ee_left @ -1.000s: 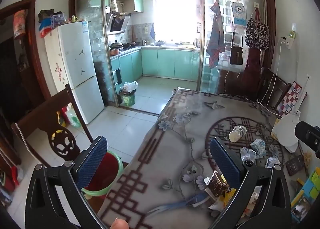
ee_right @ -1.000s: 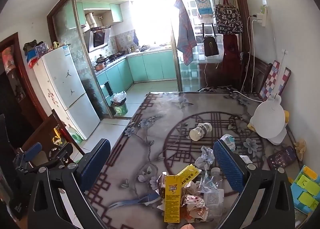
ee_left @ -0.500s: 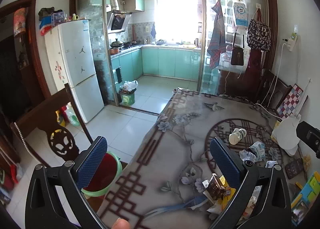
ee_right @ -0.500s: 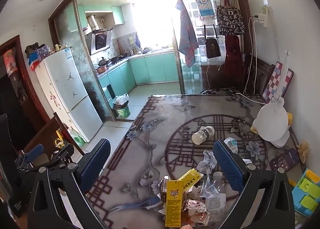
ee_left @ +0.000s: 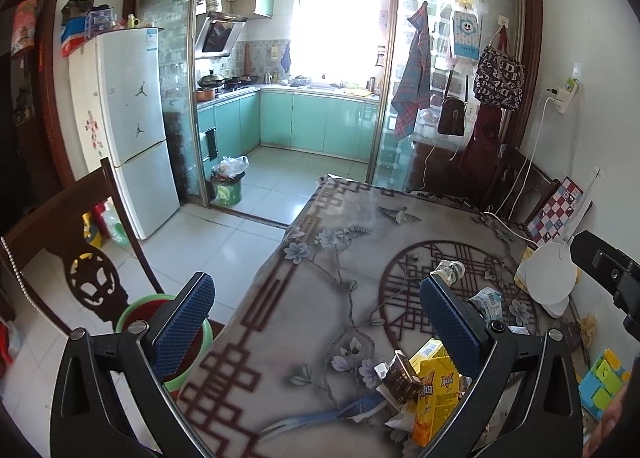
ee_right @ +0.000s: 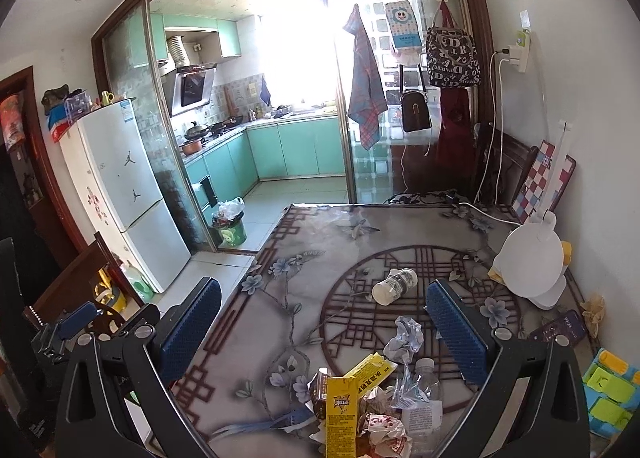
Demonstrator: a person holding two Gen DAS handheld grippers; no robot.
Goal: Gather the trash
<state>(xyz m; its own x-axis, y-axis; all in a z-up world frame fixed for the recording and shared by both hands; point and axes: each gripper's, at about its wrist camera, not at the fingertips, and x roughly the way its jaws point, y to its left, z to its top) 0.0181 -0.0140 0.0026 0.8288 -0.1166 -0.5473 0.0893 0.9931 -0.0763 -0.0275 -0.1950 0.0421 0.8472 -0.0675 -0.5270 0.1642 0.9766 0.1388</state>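
Trash lies on the patterned table (ee_right: 304, 298): a yellow drink carton (ee_right: 341, 414), a brown carton (ee_left: 401, 378), crumpled wrappers (ee_right: 380, 424), a crushed clear bottle (ee_right: 420, 390), crumpled plastic (ee_right: 408, 336) and a small white bottle on its side (ee_right: 394, 286). My right gripper (ee_right: 324, 334) is open and empty above the near pile. My left gripper (ee_left: 316, 334) is open and empty over the table's left edge. A green-rimmed red bin (ee_left: 134, 308) stands on the floor by the left finger.
A dark wooden chair (ee_left: 76, 254) stands left of the table. A white lamp (ee_right: 532, 262), a phone (ee_right: 558, 330) and a blue-green toy (ee_right: 608, 390) sit at the table's right. A white fridge (ee_left: 132, 129) and a kitchen waste bin (ee_left: 228, 185) stand farther off.
Both grippers have drawn back and risen slightly, so the table and trash sit a little lower and farther in view. The jaws stay open; nothing on the table moved.
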